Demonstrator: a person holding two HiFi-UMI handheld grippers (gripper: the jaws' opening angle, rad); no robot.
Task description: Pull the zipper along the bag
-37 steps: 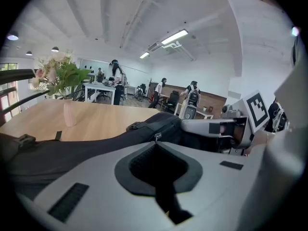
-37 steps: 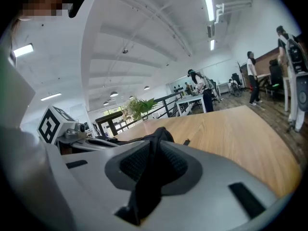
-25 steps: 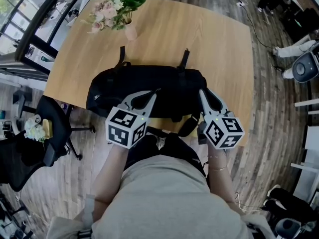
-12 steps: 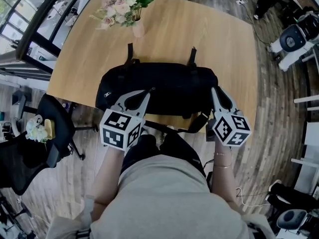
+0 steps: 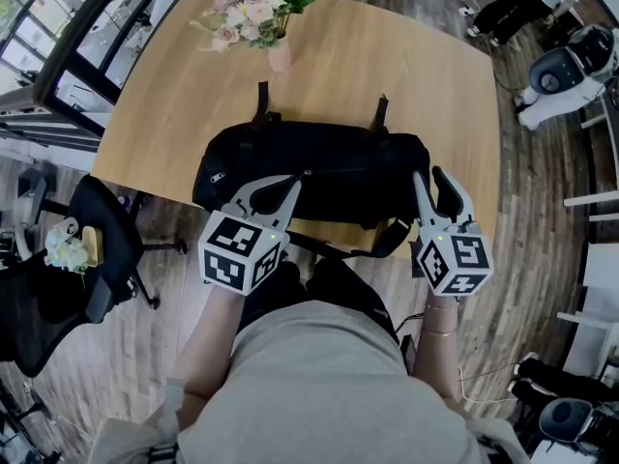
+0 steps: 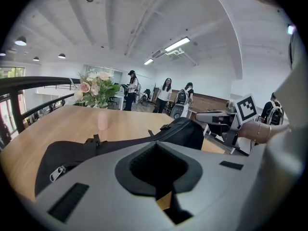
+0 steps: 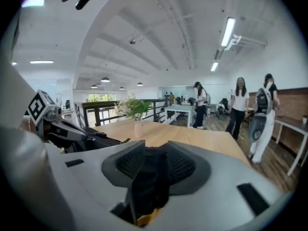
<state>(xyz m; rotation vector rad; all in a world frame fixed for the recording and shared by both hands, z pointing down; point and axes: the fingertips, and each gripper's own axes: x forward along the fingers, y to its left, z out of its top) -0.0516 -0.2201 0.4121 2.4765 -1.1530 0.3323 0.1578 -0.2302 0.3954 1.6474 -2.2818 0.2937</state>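
As catalogued from the head view: one black bag [image 5: 329, 167], lying lengthwise on the wooden table [image 5: 406, 75], directly ahead of both tools.

Tool one, left gripper [image 5: 302, 176]: jaws together, tips touching the bag's top near its middle. Whether fabric was pinched could not be told.

Tool two, right gripper [image 5: 431, 176]: jaws wide, straddling the bag's right end. Half a second before, they stood narrow on that same end; they had just been opening.

Left gripper view: jaws closed to a slit, with nothing seen between the pads. The bag lay just beyond the tips. One metal zipper pull [image 6: 57, 173] sat at the bag's left end, well off to the left of the tips.

Right gripper view: pads apart, with a dark fold of the bag standing loosely between them, not pressed.

Assessment: the release probably marked the end of a pulling stroke, or a pause to regrip. How far the zipper had travelled could not be read. The shut left tool appeared placed to steady the bag.
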